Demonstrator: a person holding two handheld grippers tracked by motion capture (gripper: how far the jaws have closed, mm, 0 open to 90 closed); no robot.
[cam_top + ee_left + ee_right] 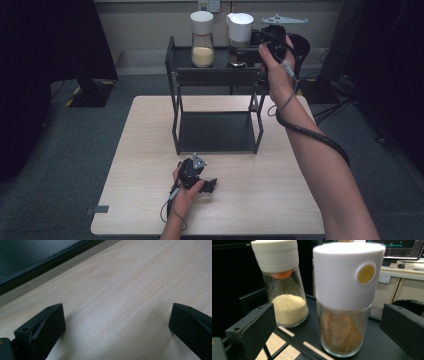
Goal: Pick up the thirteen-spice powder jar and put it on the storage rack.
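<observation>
Right tongs (328,322) are fully open, jaws wide on either side of the brown-spice jar (344,302), pads not touching the glass as far as the right gripper view shows. That jar sits dead ahead between the 2 jaws, upright on the top shelf of the black rack (185,57), long axis vertical, white cap with a yellow dot facing the camera. So the approach line is level, straight in, jaws closing across the glass body below the cap. In the high view the right tongs (255,45) come at the jar (239,37) from its right side. The second jar (284,287), pale granules, orange collar under its cap, stands just beside it toward the left of the rack (202,37); gap is small, so the far jaw has to slip between the 2 jars without nudging it. Left tongs (116,325) also open, nothing between them, resting low on the desk (280,200) near the rack's lower shelf edge, well apart from both jars. Right hand is clearly the nearer one.
</observation>
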